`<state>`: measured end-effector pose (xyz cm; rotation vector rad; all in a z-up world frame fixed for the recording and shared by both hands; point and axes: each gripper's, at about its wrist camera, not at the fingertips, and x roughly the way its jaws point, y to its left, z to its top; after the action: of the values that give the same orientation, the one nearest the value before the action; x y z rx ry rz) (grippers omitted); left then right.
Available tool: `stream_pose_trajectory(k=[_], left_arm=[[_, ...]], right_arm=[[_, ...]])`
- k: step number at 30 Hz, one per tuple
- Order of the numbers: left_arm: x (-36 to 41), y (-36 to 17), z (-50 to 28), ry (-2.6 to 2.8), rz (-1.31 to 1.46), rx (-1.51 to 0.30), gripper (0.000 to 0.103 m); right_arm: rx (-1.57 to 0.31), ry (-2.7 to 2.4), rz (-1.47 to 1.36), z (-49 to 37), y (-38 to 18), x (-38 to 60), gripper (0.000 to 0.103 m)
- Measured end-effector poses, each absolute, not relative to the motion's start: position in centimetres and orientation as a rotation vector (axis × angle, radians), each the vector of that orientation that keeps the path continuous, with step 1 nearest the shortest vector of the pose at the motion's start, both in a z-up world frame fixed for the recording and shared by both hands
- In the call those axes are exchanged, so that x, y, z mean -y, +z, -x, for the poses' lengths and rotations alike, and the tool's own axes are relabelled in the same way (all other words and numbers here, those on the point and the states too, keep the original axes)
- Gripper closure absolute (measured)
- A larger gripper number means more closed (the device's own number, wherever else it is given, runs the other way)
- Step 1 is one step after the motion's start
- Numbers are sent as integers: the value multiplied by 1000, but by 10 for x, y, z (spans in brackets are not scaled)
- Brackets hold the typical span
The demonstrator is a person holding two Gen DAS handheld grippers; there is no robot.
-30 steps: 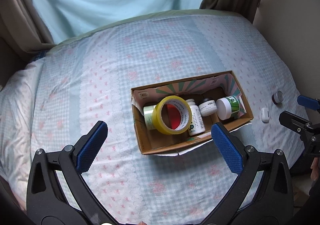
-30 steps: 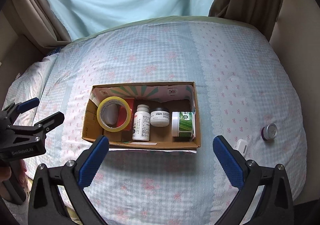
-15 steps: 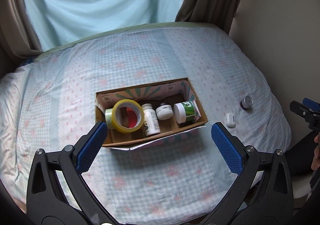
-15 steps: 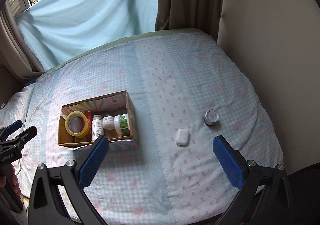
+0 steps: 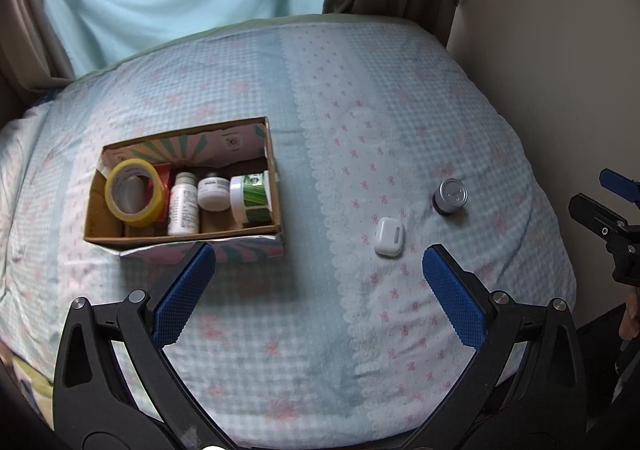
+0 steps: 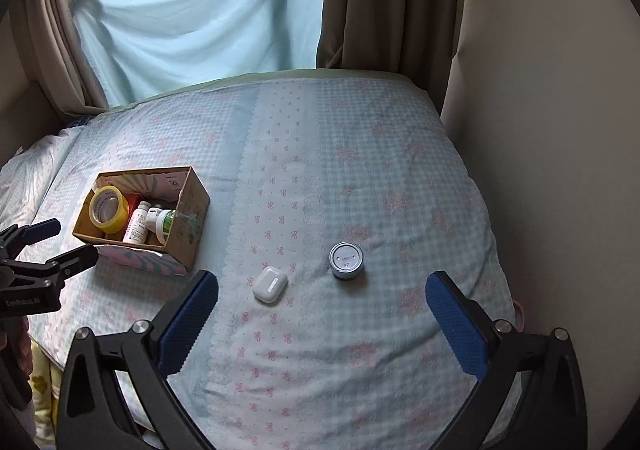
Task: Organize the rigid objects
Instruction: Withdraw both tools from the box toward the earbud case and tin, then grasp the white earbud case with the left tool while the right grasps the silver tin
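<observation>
Both tongs are hanging wide open and empty above the bed [image 6: 360, 154]. In the right wrist view the right gripper [image 6: 322, 314] is facing two loose items: the white earbud case [image 6: 270, 284] at about eleven o'clock from its gap, and the small silver-lidded jar [image 6: 346, 260] at about one o'clock, the two near each other but apart. The cardboard box [image 5: 184, 238], already holding the yellow tape roll [image 5: 134, 192], a white bottle [image 5: 183, 204] and two jars, is sitting at about ten o'clock. The left gripper [image 5: 318, 296] is hovering between the box and the case.

The step in hand is probably a pick of the jar or case by the right gripper. To do it well, the person should be centring the gap over one item only, descending straight, and closing across the jar's round wall below the lid; the soft quilt may be letting it tip. Whether the jar's lid is screwed tight cannot be told.
</observation>
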<state>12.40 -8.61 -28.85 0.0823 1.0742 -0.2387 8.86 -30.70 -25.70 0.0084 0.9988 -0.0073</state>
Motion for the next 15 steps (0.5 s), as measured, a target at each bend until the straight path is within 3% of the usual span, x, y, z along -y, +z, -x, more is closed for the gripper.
stream_pose_trajectory(k=[15], left_arm=[[183,-469,-158,-332,-145,-1054,0]], right_arm=[[-1011,84,45,-144,-430,350,0]])
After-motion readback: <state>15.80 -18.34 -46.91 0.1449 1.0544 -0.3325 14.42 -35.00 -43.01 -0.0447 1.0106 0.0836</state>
